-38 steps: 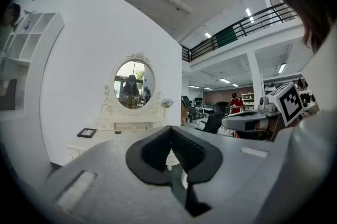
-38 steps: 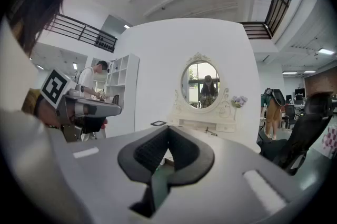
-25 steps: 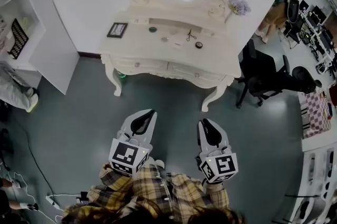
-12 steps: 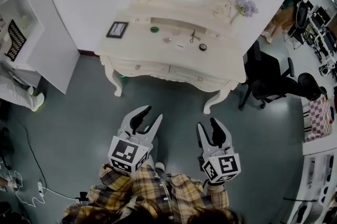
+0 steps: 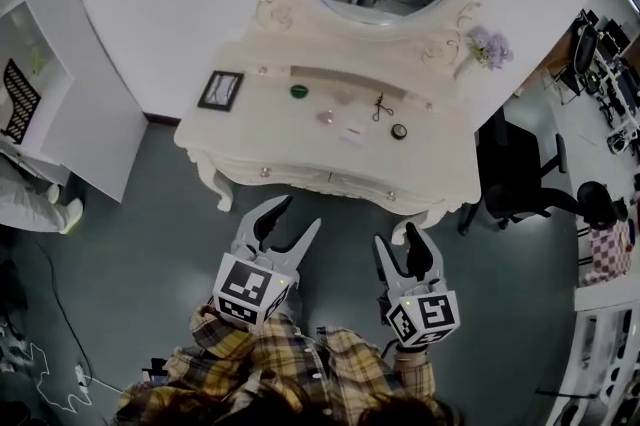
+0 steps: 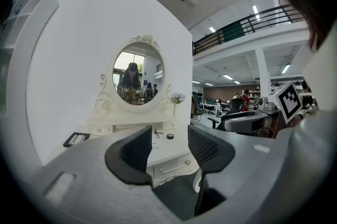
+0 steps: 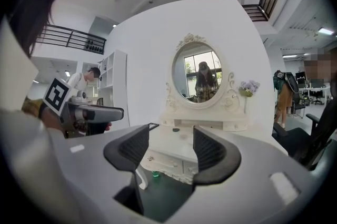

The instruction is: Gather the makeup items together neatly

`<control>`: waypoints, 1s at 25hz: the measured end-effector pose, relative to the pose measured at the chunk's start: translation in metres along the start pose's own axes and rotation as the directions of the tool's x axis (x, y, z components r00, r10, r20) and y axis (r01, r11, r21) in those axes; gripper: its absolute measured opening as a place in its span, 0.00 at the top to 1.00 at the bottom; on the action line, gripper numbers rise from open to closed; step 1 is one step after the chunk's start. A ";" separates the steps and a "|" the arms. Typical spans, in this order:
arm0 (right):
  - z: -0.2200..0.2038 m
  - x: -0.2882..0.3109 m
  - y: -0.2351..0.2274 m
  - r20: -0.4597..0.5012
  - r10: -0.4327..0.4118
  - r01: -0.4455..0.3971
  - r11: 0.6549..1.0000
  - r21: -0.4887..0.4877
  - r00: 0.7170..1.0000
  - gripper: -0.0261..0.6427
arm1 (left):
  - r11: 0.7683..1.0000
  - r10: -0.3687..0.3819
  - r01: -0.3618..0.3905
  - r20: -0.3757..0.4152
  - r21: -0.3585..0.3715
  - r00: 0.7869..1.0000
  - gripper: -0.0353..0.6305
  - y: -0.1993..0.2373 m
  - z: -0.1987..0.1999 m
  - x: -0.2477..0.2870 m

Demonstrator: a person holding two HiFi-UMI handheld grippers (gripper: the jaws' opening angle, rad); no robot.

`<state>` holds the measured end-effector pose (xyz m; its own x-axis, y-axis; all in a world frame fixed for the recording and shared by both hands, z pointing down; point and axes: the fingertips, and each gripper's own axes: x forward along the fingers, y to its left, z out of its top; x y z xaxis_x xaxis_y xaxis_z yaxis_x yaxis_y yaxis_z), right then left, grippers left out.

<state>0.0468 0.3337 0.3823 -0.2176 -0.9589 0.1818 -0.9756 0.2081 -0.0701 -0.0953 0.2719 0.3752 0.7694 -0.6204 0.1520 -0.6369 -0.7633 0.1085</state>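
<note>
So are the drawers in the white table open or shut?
Shut. Both drawers sit flush with the front of the dressing table, and neither is pulled out.

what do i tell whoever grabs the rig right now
Left gripper: fingers opening, nothing between them, held over the floor short of the dressing table.
Right gripper: likewise opening and empty.
Items lie spread apart on the tabletop: green round piece, pale round piece, small white piece, scissor-like tool, black round pot. A framed picture lies at the table's left end.
Done: nothing gathered yet.
Left: step up to the table and bring the pieces into one neat group.
</note>
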 end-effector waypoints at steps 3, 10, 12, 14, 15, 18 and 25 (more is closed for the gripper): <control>0.008 0.032 -0.006 -0.003 -0.011 0.011 1.000 0.002 1.000 0.58 | 1.000 -0.018 0.018 -0.007 0.008 1.000 0.62 0.026 0.007 0.023; 0.008 0.087 -0.016 -0.037 -0.042 0.042 0.999 0.003 0.998 0.55 | 0.997 -0.077 0.078 -0.049 0.024 0.996 0.60 0.069 0.005 0.068; 0.009 0.098 -0.018 -0.047 -0.052 0.052 0.999 0.003 0.998 0.54 | 0.996 -0.090 0.091 -0.057 0.017 0.994 0.59 0.078 0.005 0.077; 0.008 0.108 -0.022 -0.060 -0.058 0.059 0.998 0.004 0.996 0.54 | 0.995 -0.094 0.095 -0.061 0.015 0.994 0.59 0.087 0.005 0.085; 0.007 0.112 -0.024 -0.069 -0.062 0.063 0.998 0.005 0.996 0.54 | 0.995 -0.095 0.096 -0.064 0.015 0.993 0.59 0.090 0.004 0.088; 0.005 0.125 -0.029 -0.092 -0.068 0.069 0.998 0.007 0.993 0.53 | 0.995 -0.097 0.097 -0.076 0.002 0.992 0.59 0.101 0.001 0.098; 0.002 0.160 -0.051 -0.115 -0.063 0.066 0.998 0.016 0.991 0.52 | 0.996 -0.088 0.089 -0.099 0.011 0.991 0.58 0.121 -0.003 0.133</control>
<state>0.0617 0.1690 0.4130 -0.1573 -0.9416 0.2978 -0.9872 0.1416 -0.0735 -0.0702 0.0974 0.4119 0.8136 -0.5303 0.2385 -0.5652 -0.8175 0.1106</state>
